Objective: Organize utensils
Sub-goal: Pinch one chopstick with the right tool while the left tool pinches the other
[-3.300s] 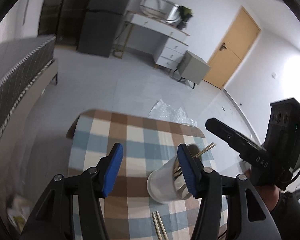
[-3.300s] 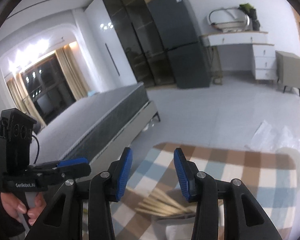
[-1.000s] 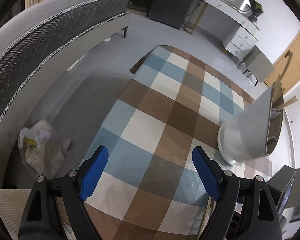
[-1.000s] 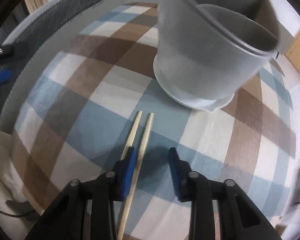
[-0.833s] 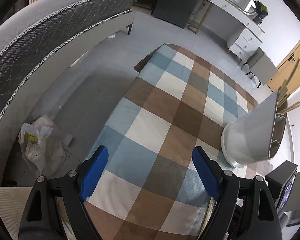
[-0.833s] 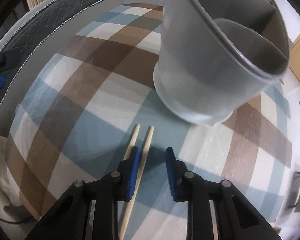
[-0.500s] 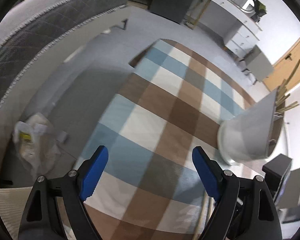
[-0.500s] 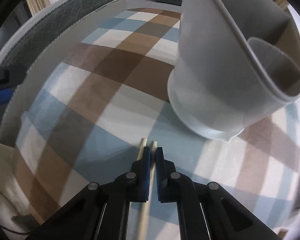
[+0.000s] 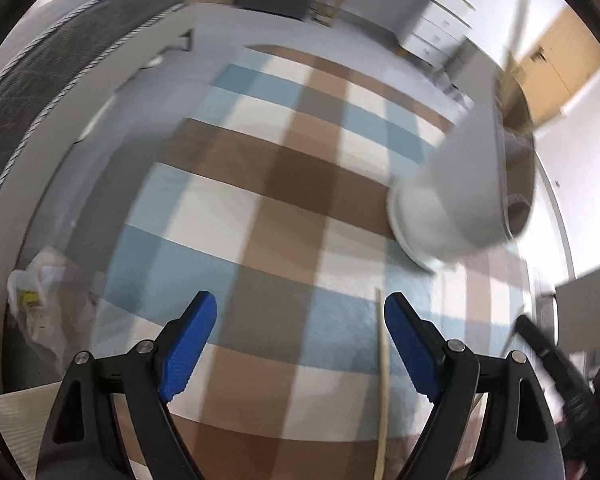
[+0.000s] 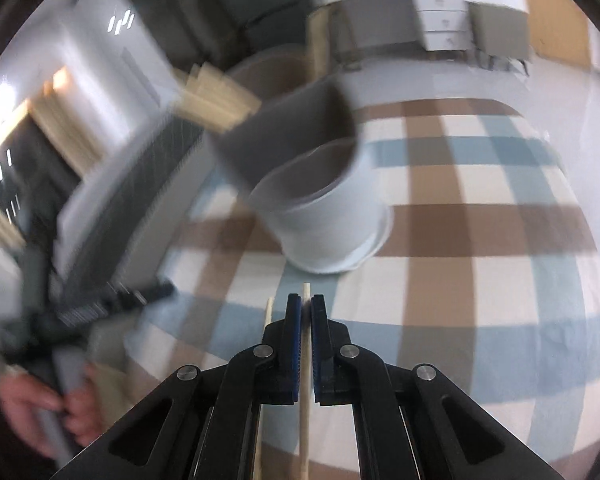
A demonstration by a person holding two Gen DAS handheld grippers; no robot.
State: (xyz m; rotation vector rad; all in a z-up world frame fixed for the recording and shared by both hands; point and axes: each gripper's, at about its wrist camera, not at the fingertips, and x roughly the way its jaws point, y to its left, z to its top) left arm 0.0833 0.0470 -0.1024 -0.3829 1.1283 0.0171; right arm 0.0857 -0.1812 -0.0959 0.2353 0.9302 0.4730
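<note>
Right wrist view: right gripper point(image 10: 306, 312) pinches one chopstick point(image 10: 305, 400); its mate point(image 10: 269, 312) lies just left. Slender stick could twist loose. Left gripper point(image 9: 300, 344) gapes wide, empty.

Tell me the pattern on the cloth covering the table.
The fabric tablecloth is a check of brown, light blue and cream squares; the left wrist view shows it best.

A checked cloth point(image 9: 292, 184) covers the tabletop; a white utensil holder point(image 10: 332, 232) stands mid-table, one chopstick point(image 9: 383, 364) near the front edge
</note>
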